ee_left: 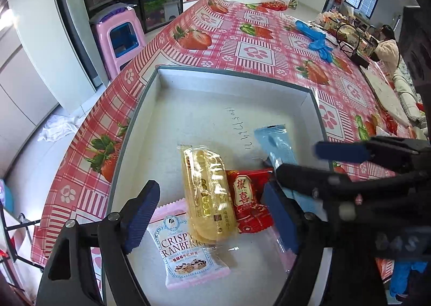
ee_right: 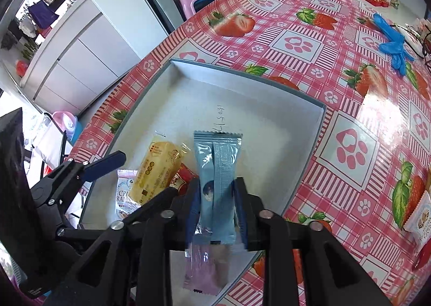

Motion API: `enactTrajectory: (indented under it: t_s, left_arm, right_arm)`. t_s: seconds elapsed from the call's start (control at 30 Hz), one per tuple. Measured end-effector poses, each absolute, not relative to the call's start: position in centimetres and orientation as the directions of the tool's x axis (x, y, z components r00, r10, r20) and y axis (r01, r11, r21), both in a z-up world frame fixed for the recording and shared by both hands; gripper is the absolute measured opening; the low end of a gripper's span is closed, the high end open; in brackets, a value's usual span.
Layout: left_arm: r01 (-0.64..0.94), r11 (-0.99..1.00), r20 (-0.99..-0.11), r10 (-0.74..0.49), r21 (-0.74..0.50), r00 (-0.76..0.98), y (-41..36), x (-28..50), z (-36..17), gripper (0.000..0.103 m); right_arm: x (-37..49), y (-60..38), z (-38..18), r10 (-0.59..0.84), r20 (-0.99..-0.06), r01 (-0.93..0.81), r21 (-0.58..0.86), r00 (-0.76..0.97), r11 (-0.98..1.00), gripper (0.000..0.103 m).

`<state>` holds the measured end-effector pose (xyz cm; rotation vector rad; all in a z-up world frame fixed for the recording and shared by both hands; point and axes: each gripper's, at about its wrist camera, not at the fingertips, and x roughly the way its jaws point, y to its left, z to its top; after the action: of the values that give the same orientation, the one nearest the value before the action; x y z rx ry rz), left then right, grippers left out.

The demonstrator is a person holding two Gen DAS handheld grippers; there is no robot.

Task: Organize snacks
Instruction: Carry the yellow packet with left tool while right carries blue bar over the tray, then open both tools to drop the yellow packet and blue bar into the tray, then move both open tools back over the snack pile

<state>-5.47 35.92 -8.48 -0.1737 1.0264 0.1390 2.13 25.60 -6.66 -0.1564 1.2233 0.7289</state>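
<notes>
A table (ee_left: 269, 36) under a strawberry-print cloth carried a shallow grey box (ee_left: 231, 74) at its near edge. Inside, a yellow cake pack (ee_left: 207, 198), a red packet (ee_left: 249, 200) and a cranberry bar (ee_left: 186, 254) lay side by side. The blue sachet (ee_right: 218, 187) lay lengthwise between the right tool's (ee_right: 217, 214) pads, its long axis in line with the fingers; the jaws stood slack beside it, apparently released. The left tool (ee_left: 212, 225) hung open, empty, over the yellow pack.

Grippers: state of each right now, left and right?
Left gripper: open, straddling the yellow snack, not gripping.
Right gripper: blue packet between the jaws; grip cannot be told.
</notes>
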Motion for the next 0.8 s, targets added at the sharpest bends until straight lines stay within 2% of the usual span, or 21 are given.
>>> enactTrajectory:
  t_s: [0.07,0.27,0.3,0.53,0.8]
  left_arm:
    - [-0.191,0.978,-0.859,0.027,-0.083,0.511,35.8,-5.3,-8.4,0.083]
    - [-0.185,0.980,-0.859,0.033,-0.073,0.511,34.8,-5.3,-7.7,0.083]
    - [-0.183,0.981,-0.858,0.034,-0.071,0.512,34.6,-5.2,-7.5,0.083]
    - [-0.138,0.988,-0.860,0.008,-0.072,0.510,31.8,-4.9,-6.2,0.083]
    - [0.014,0.998,-0.848,-0.065,-0.068,0.526,24.1,-3.0,-3.7,0.084]
  right_arm:
    - [2.1,25.4,-6.5,0.411,-0.895,-0.585,0.241,0.175,0.775,0.085]
    - [2.5,23.2,-5.7,0.401,-0.889,-0.546,0.228,0.220,0.806,0.090]
    - [2.6,22.7,-5.7,0.396,-0.890,-0.538,0.225,0.226,0.813,0.103]
    - [3.0,18.4,-5.6,0.393,-0.885,-0.477,0.241,0.250,0.845,0.103]
    - [3.5,9.9,-6.0,0.360,-0.888,-0.349,0.254,0.285,0.902,0.103]
